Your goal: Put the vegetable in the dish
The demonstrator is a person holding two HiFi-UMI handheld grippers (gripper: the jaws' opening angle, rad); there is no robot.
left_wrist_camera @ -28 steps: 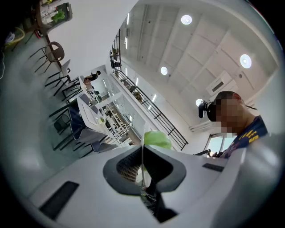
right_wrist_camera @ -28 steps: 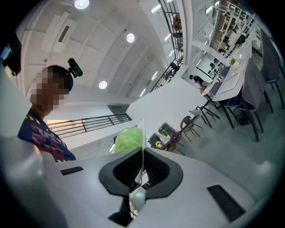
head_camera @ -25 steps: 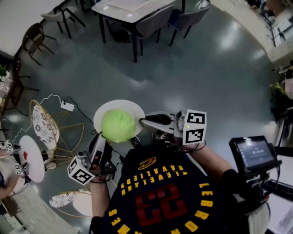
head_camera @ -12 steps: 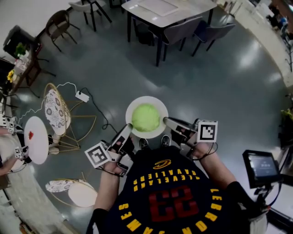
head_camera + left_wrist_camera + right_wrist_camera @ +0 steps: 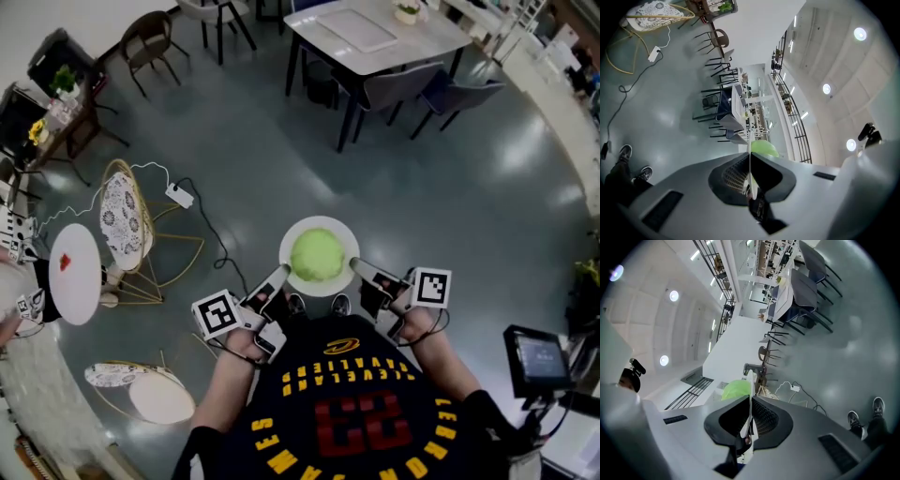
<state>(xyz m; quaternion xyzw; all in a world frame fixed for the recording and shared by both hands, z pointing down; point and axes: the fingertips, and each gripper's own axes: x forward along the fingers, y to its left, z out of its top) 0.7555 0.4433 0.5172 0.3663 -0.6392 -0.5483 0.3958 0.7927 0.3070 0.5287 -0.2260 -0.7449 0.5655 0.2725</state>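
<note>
A round light-green cabbage [image 5: 317,254] rests on a white dish [image 5: 292,242], which is carried in the air above the grey floor. My left gripper [image 5: 280,273] is shut on the dish's left rim and my right gripper [image 5: 355,265] is shut on its right rim. In the left gripper view the dish [image 5: 750,176] shows edge-on, pinched between the jaws, with the cabbage [image 5: 765,148] beyond it. The right gripper view shows the dish [image 5: 748,414] the same way, the cabbage [image 5: 737,389] to its left.
A white table [image 5: 375,33] with grey chairs [image 5: 398,86] stands far ahead. Gold wire side tables [image 5: 122,220] and a power strip with cable [image 5: 178,195] lie to the left. A round white table [image 5: 70,273] is at far left, a screen [image 5: 544,353] at lower right.
The view has swung and the dish with the cabbage now sits further right and looks smaller, centred between both grippers. Both grippers keep their hold on the rim.
</note>
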